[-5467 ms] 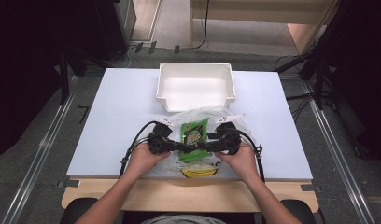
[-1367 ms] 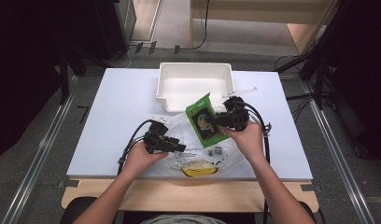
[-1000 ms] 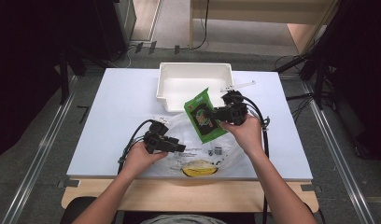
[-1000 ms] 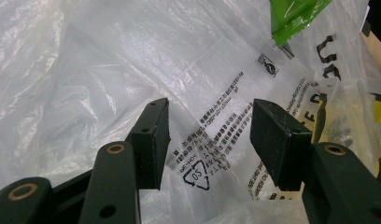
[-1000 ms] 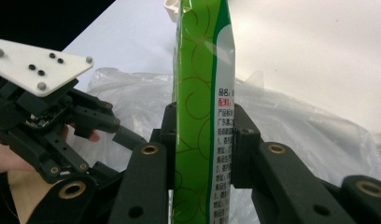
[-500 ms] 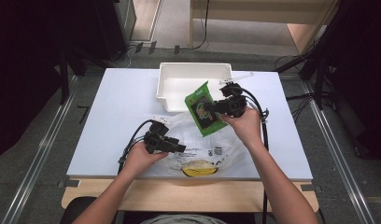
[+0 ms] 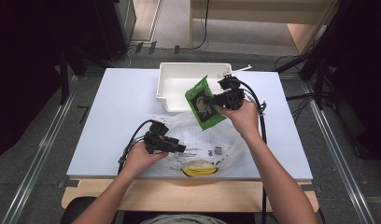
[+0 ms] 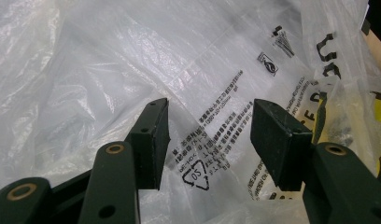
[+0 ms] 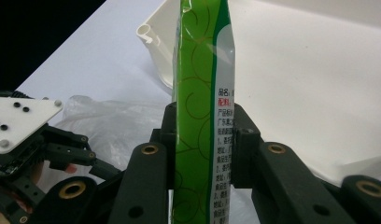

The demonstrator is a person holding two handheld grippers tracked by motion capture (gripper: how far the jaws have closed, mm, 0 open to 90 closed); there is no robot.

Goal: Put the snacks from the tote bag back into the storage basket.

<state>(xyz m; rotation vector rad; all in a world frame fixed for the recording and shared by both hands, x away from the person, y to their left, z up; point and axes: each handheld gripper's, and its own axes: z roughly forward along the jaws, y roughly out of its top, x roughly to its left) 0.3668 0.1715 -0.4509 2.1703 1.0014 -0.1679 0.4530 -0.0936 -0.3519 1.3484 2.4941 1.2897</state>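
High view: a flat green printed snack packet (image 7: pixel 205 103) is held tilted in the air by the right tool (image 7: pixel 220 99), above the near rim of the white rectangular plastic bin (image 7: pixel 172 86) that sits at the far middle of the pale blue-white worktop (image 7: pixel 114 112). The packet's lower corner hangs over the far edge of the crumpled clear plastic bag (image 7: pixel 226 142), which is spread on the near middle of the worktop. A yellow item (image 7: pixel 198 169) is seen through the bag near its front edge. The left tool (image 7: pixel 177 148) is laid on the bag's left part, jaws pointed toward the bag's middle.

Left gripper view: the left tool (image 8: pixel 209 140) is seen with its jaws spread well apart. Nothing is pinched. The clear bag (image 8: pixel 132 60), with black print and a recycling triangle, lies under and between the jaws. Whether the pads touch the film can't be told. A bit of yellow (image 8: pixel 379 121) is caught at the right edge.

Right gripper view: the right tool (image 9: pixel 200 140) is clamped on the green packet (image 9: pixel 202 93), pads pressed on both faces, packet seen edge-on and upright between them. The white bin (image 9: pixel 319 84) lies behind it, the clear bag (image 9: pixel 118 126) lower left. The left tool's body with its white plate (image 9: pixel 20 119) is seen at far left.
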